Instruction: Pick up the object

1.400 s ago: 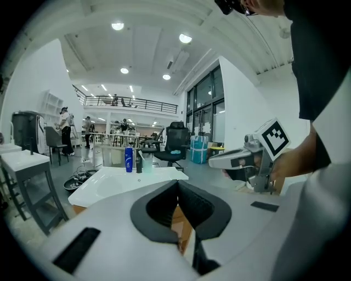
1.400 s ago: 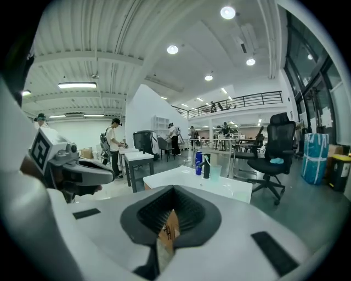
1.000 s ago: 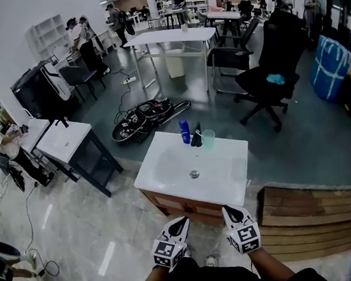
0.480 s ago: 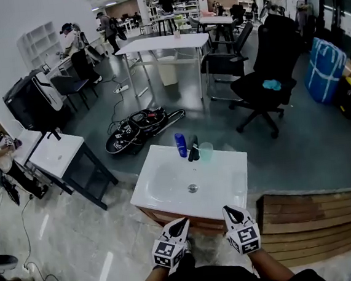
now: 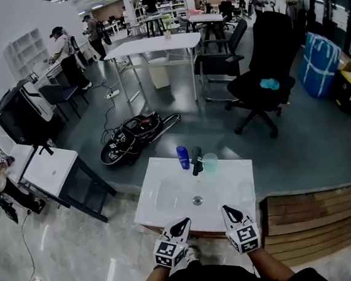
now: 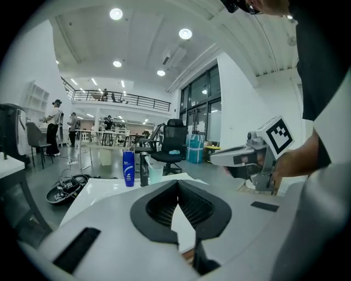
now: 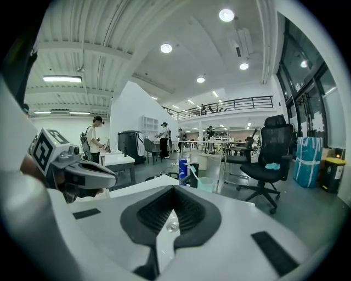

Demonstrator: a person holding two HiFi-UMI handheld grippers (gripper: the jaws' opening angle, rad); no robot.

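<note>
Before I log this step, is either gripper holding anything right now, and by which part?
Nothing is held. The left gripper and right gripper both have jaws together and empty, short of the blue bottle and cup.

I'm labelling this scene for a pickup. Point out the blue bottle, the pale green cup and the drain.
blue bottle [image 5: 183,158], head view, middle of its body.
pale green cup [image 5: 210,163], head view, its side wall.
drain [image 5: 197,199], head view, centre of the metal ring.
</note>
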